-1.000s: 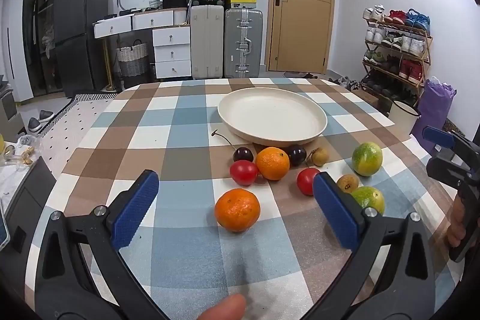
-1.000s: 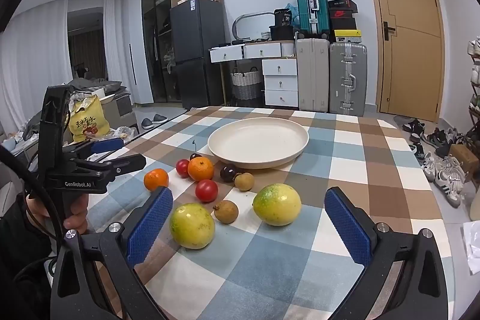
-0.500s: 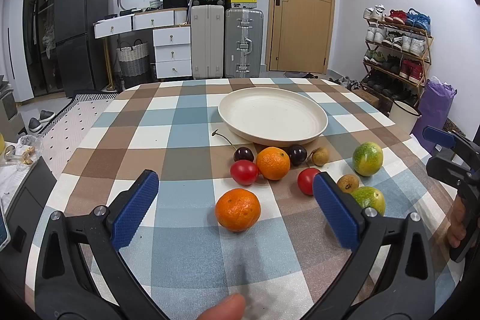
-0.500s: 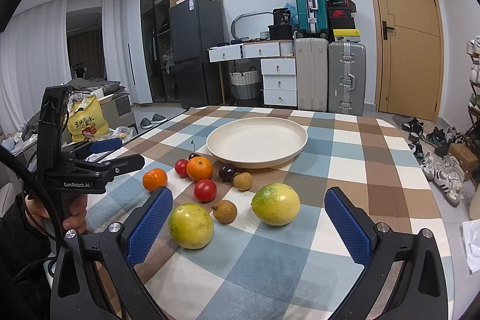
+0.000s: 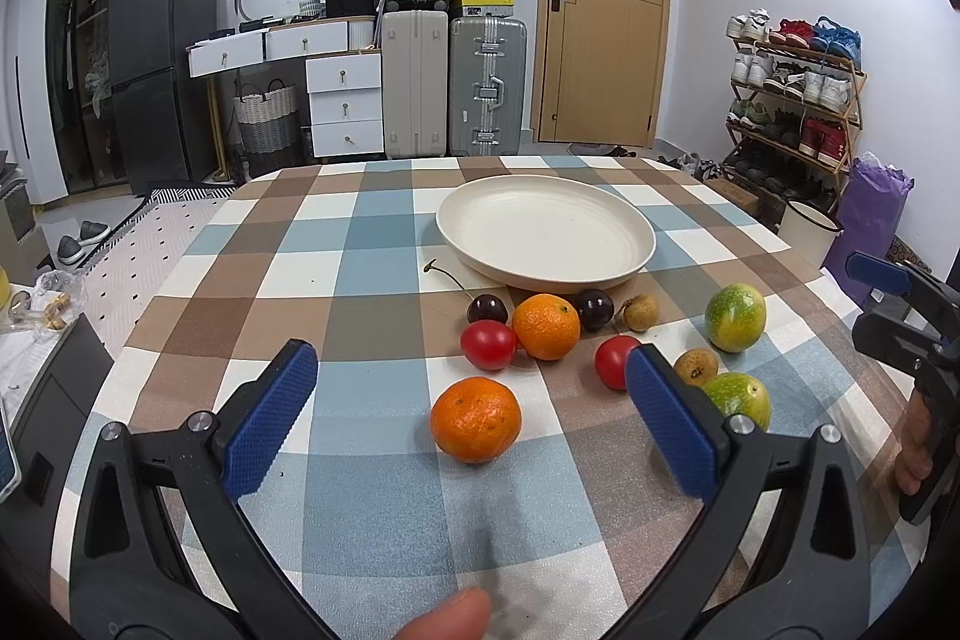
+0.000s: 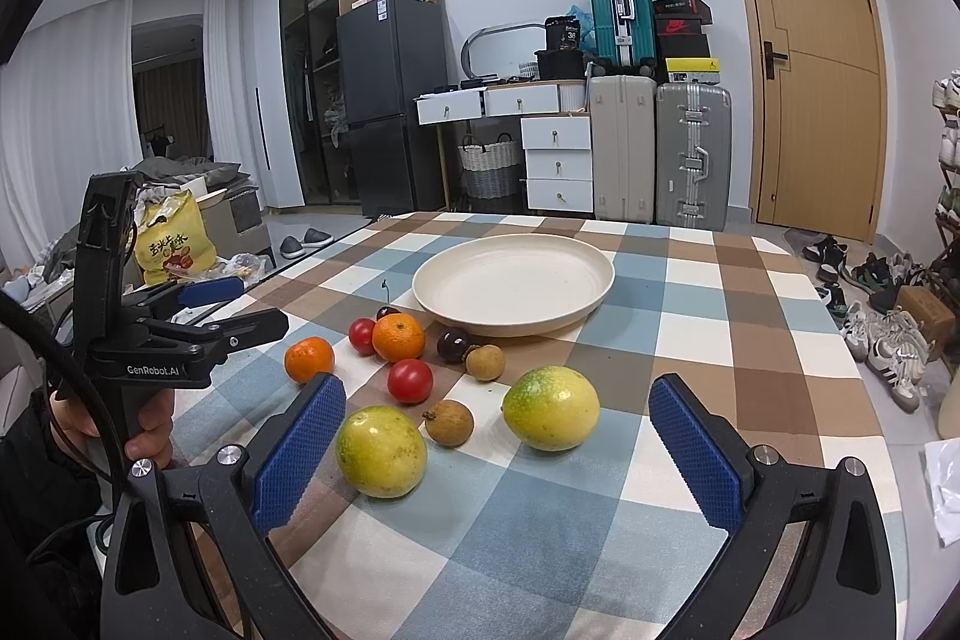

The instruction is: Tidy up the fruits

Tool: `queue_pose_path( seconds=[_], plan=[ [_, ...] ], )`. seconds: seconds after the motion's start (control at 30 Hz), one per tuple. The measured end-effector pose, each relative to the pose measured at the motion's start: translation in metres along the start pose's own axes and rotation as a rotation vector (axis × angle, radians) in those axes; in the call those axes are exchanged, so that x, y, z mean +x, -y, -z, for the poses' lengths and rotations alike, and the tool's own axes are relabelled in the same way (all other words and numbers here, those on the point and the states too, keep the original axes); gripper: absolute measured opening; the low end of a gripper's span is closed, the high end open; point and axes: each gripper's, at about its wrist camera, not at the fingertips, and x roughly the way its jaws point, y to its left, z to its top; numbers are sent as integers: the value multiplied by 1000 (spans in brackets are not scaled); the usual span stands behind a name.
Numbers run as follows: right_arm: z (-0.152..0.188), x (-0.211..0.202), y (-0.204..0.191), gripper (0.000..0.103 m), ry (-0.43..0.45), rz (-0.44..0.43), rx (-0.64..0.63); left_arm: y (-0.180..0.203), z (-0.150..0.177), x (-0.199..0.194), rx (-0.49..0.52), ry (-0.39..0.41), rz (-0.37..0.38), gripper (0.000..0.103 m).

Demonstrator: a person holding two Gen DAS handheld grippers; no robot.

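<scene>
An empty cream plate (image 5: 546, 232) (image 6: 513, 280) sits on the checked tablecloth. In front of it lie two oranges (image 5: 476, 419) (image 5: 545, 326), two red tomatoes (image 5: 488, 345), two dark cherries (image 5: 486, 308), two brown longans (image 5: 641, 311) and two green-yellow passion fruits (image 6: 550, 407) (image 6: 380, 450). My left gripper (image 5: 474, 412) is open and empty, the near orange just ahead between its blue pads. My right gripper (image 6: 498, 436) is open and empty, with both passion fruits and a longan (image 6: 450, 421) between its pads.
The table (image 5: 360, 490) drops off at left and right. Behind it stand suitcases (image 5: 486, 85), white drawers (image 5: 345, 100), a dark fridge (image 5: 159, 58), a wooden door and a shoe rack (image 5: 792, 100). Each view shows the other hand-held gripper at its edge.
Both views have shifted only slightly; the fruits and plate have not moved, and both grippers stay open.
</scene>
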Motion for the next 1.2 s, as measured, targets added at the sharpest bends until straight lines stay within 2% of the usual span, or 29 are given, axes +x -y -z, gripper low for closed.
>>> queue_pose_path(
  seconds=[1.2],
  plan=[
    [-1,1,1,103,1,-4,-8,0,0,0,1,1,1,102]
  ],
)
